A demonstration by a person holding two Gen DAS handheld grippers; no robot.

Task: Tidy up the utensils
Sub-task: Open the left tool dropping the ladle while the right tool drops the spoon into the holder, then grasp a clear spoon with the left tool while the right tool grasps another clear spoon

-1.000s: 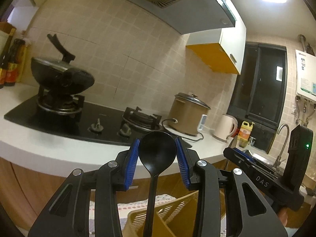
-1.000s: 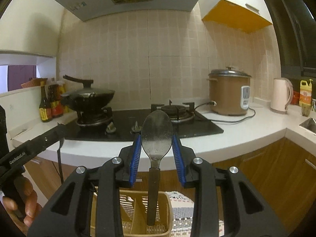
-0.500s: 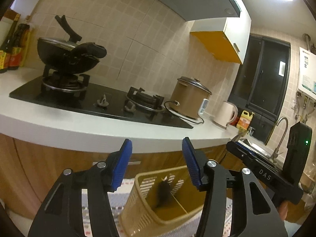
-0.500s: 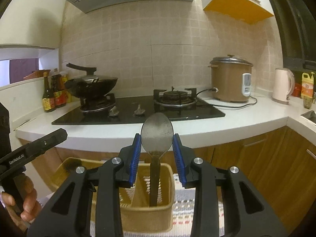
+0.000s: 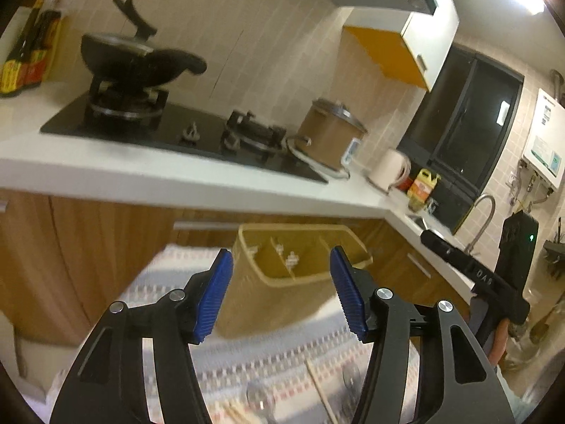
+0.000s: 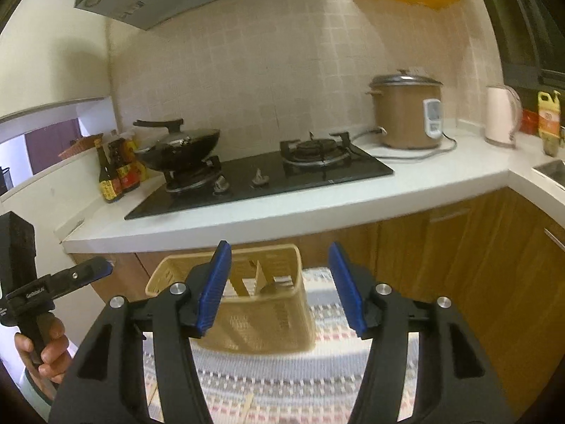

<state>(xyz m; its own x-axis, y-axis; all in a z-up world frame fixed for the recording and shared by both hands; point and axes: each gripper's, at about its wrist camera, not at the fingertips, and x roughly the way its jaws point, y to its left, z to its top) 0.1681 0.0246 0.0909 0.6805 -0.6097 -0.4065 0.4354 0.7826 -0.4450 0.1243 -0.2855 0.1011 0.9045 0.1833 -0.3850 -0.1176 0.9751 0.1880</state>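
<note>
The left hand-held gripper [image 5: 280, 291] hangs with its blue pads wide apart and nothing between them, pointed at a beige plastic utensil basket [image 5: 282, 296] that stands on a striped woven mat [image 5: 268, 360]; the basket's inner dividers show, but its contents are too blurred to name from this side; wooden chopsticks [image 5: 319, 387] lie loose on the mat near the lower edge, between the gripper's arms; the right hand-held gripper [image 6: 279, 288] is likewise spread wide and empty, just above the same basket [image 6: 261, 321], where a dark utensil head [image 6: 270, 288] sits in the right-hand compartment beside the slanted dividers; behind the basket runs a white tabletop [image 6: 282, 215] over wooden cabinet doors, carrying a black gas hob [image 6: 261, 183], a lidded black wok [image 6: 176, 145] on the left burner, a brown rice cooker [image 6: 406, 113], a pale kettle [image 6: 501, 116] and sauce bottles [image 6: 114, 173] at the left end.
</note>
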